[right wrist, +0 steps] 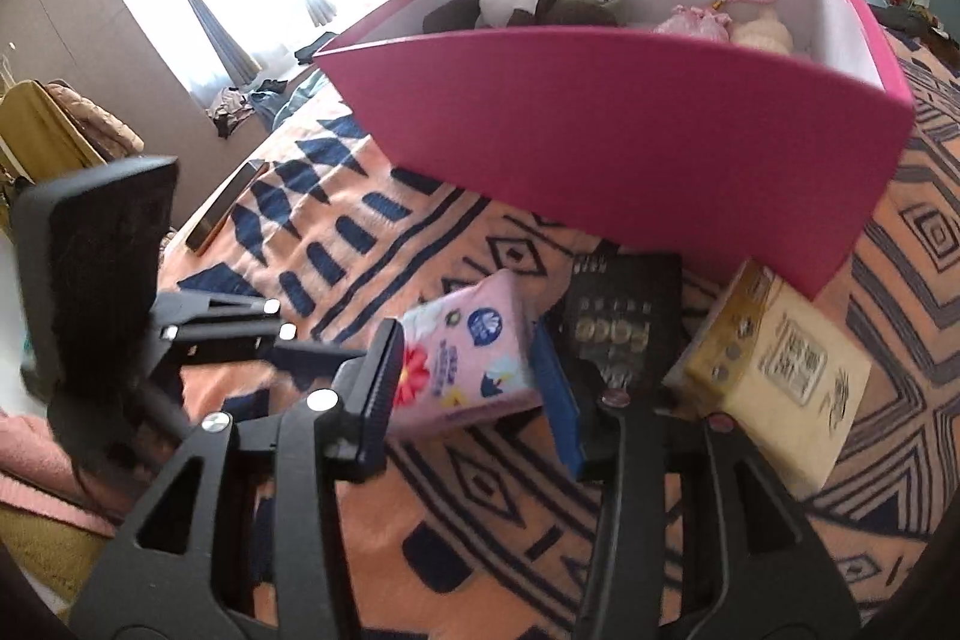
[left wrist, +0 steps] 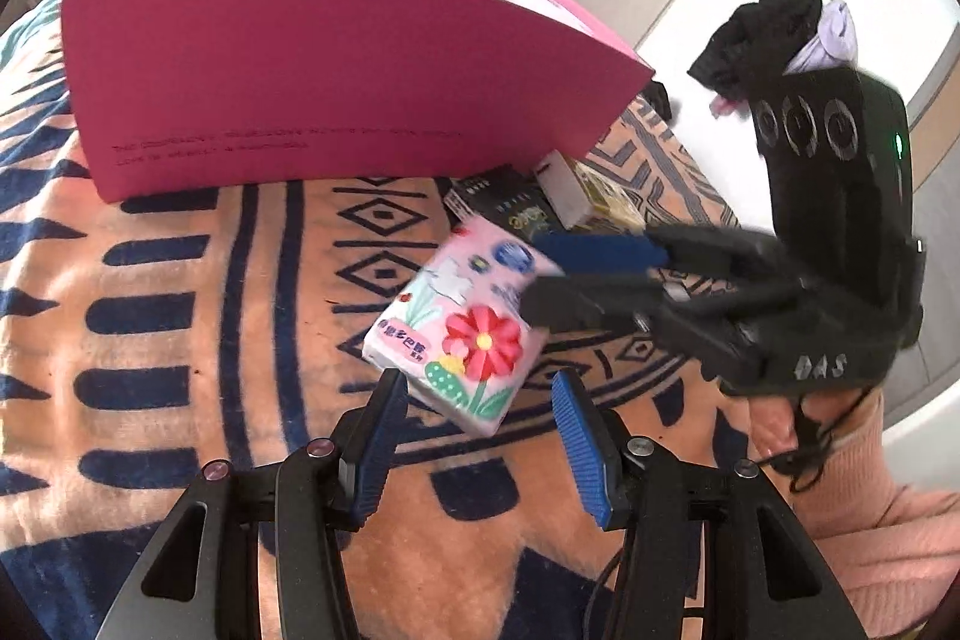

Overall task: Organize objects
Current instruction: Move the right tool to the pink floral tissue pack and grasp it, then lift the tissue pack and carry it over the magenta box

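A pink tissue pack [left wrist: 456, 334] printed with a red flower lies tilted over the patterned blanket [left wrist: 180, 280]. My right gripper [left wrist: 534, 274] comes in from the right and is shut on the pack's far end. In the right wrist view the tissue pack [right wrist: 468, 364] sits between both pads of the right gripper [right wrist: 471, 346]. My left gripper [left wrist: 477, 388] stands open around the pack's near corner. Its left finger touches the edge and its blue right pad stays clear. A big magenta box [left wrist: 300, 70] stands behind.
A black box [right wrist: 618, 322] and a yellow box [right wrist: 774, 370] lie against the magenta box [right wrist: 600, 130], right beside the pack. Plush toys [right wrist: 528, 1] and a pink pouch lie inside it. A person's pink sleeve [left wrist: 870, 490] is at the lower right.
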